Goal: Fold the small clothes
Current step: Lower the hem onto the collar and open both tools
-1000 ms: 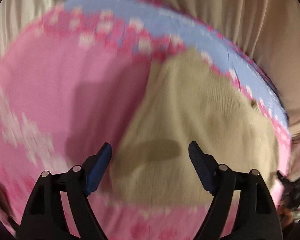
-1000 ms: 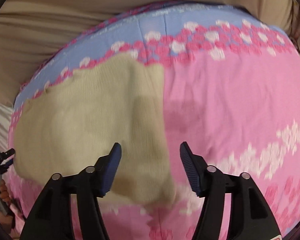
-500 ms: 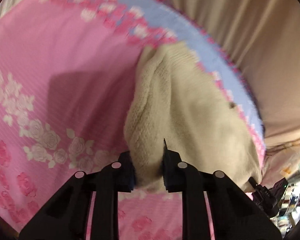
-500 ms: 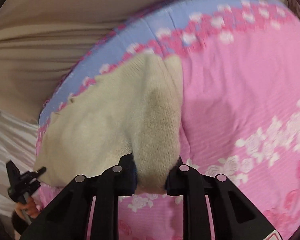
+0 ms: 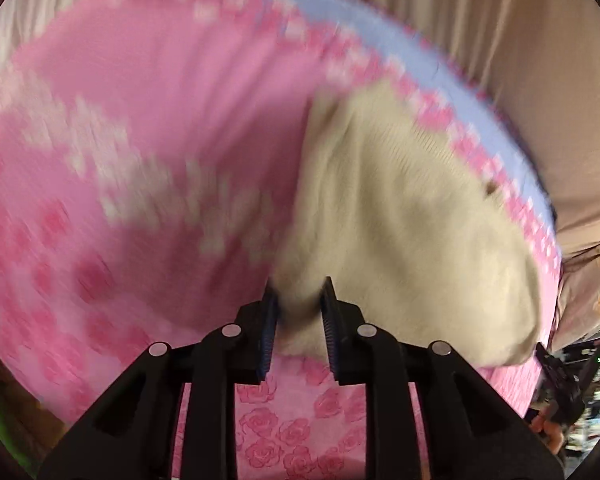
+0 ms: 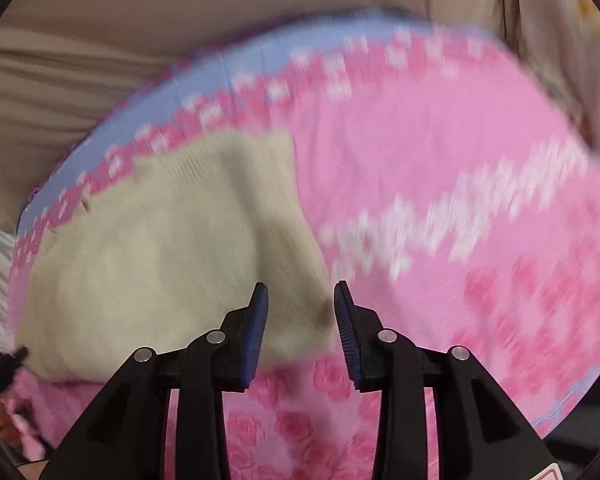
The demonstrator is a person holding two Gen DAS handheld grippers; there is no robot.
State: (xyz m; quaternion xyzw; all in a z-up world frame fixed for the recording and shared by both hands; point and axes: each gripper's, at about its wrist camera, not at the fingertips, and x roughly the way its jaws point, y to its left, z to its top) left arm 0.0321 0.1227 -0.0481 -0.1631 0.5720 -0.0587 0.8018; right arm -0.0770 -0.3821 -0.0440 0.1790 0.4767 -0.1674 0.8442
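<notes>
1. The cream knit garment (image 5: pixel 400 220) lies on a pink rose-print bedspread (image 5: pixel 140 120) with a blue border, near its far edge
2. The left tool (image 5: pixel 298 312) has its blue pads pinched narrowly on a near corner of the knit, which bunches between them
3. The right tool (image 6: pixel 300 320) has its jaws opening; the knit's other near corner sits in the gap, with clear space at the right pad
4. No containers are in view; beige curtain (image 6: pixel 80 20) hangs behind the bed
</notes>
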